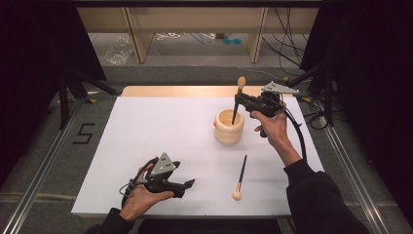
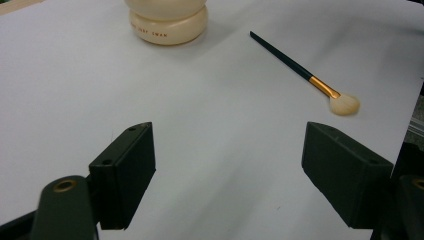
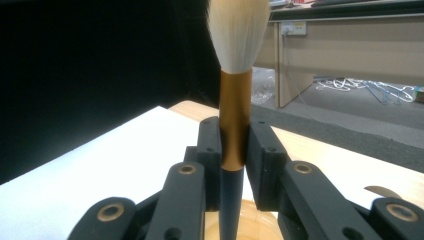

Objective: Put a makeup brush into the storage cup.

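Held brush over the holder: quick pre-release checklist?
1. Grip: right gripper shut on the held brush at its gold ferrule: ok.
2. Brush upright, bristles up: ok.
3. Handle tip inside the cream holder: ok; whether it touches bottom: cannot tell.
4. Holder upright on the white mat: ok.
5. Left gripper open, nothing between its jaws, apart from the holder: ok.
6. Second brush lies flat on the mat, not yet in the holder: not ok.

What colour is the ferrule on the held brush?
Copper-gold ferrule, between white bristles and a dark handle; clearest in the right gripper view.
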Motion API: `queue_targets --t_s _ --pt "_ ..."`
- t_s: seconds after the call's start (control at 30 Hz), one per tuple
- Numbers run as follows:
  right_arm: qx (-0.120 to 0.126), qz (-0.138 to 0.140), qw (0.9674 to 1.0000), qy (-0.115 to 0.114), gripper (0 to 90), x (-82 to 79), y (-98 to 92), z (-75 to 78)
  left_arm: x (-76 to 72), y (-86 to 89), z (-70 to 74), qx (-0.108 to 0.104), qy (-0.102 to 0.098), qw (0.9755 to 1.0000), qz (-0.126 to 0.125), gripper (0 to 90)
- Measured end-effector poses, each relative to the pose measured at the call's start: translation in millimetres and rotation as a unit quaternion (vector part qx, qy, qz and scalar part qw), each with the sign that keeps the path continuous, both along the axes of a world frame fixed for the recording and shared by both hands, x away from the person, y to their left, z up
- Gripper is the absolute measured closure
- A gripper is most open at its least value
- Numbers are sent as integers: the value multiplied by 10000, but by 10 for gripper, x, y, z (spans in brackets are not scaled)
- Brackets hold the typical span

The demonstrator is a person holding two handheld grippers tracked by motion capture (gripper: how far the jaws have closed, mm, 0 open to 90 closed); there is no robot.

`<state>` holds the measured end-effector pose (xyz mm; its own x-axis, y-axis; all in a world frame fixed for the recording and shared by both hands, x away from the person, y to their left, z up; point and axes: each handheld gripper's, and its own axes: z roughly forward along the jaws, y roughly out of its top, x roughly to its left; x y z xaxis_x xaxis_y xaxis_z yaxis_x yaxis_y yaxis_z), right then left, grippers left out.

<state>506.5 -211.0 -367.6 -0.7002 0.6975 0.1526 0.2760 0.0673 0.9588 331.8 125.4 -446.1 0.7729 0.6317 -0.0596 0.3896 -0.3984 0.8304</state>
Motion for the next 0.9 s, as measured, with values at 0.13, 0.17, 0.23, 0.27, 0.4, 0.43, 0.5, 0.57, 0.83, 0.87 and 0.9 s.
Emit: queue_targets --t_s 0.13,0.17,0.23,0.27,0.4,0.43,0.5,0.57,0.83,0.87,0.9 --pt "12 21 10000 36 782 19 9 -48 1 3 1 7 -7 10000 -1 214" --pt "13 19 10000 81 782 20 11 -57 0 1 0 -7 1 10000 14 214" --pt "-54 17 10000 36 781 33 11 -83 -1 1 -1 -17 8 10000 18 215" --pt "-28 10 9999 107 781 30 16 -93 1 3 0 0 -8 10000 -2 215" --pt "-87 13 9998 157 782 48 27 -154 0 -4 -4 -35 -54 10000 -4 215" --pt "-88 22 9997 232 782 46 29 -166 -1 -2 -2 -25 -26 10000 -13 215" --pt "-161 31 9995 256 782 55 36 -195 -4 -2 -3 -26 38 10000 -5 215" --pt "-167 34 9997 184 781 66 40 -213 -4 0 -3 -18 41 10000 1 215" --pt "-274 118 9990 335 781 78 76 -289 2 8 3 97 -75 9999 -51 215" --pt "-347 82 9991 225 781 90 69 -296 3 8 2 96 -72 9999 -48 215" --pt "-360 80 9988 319 781 83 72 -298 -8 0 -3 38 7 10000 24 215"
